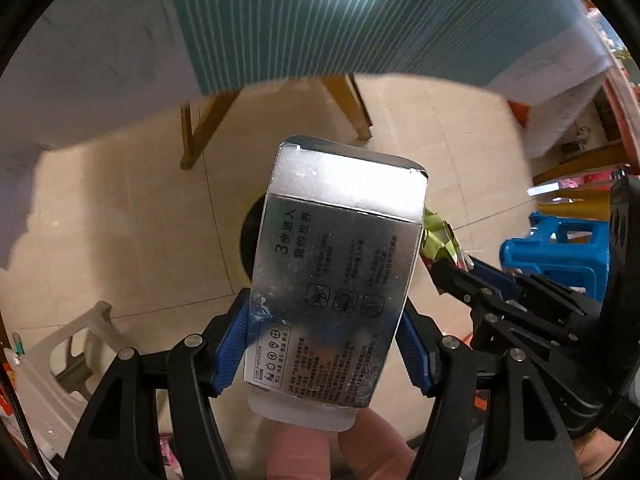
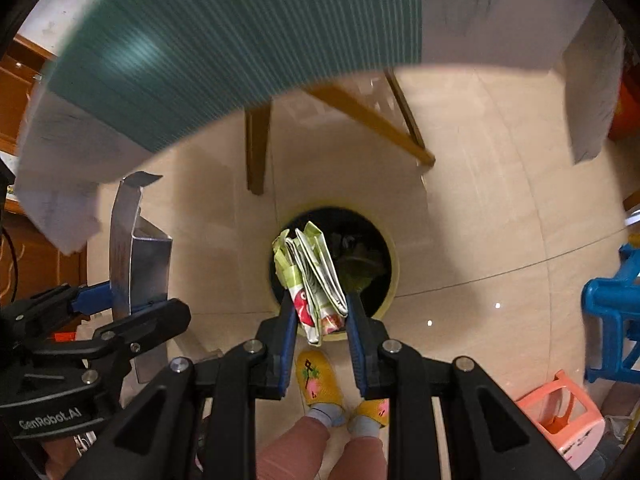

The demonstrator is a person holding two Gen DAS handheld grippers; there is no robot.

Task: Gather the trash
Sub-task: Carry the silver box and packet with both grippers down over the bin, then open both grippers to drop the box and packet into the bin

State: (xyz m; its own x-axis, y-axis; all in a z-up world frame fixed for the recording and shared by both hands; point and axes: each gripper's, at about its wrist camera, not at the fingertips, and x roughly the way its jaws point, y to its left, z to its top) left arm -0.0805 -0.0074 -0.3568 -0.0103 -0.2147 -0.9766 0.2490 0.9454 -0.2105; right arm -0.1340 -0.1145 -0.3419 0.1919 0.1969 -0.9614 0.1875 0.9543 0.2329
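Between our left gripper (image 1: 324,344) pads we clamp a silver box (image 1: 336,272); our right gripper (image 2: 322,320) pinches folded wrappers (image 2: 316,276) above the bin (image 2: 394,264).

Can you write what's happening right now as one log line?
left gripper: holds silver box | right gripper: holds crumpled wrapper | both above bin

The box (image 1: 336,280) is silver with black print; the wrapper (image 2: 316,276) is green, white and red. Slippers (image 2: 320,380) are yellow, the stool (image 2: 612,320) blue, the mat (image 2: 240,40) teal-ribbed.
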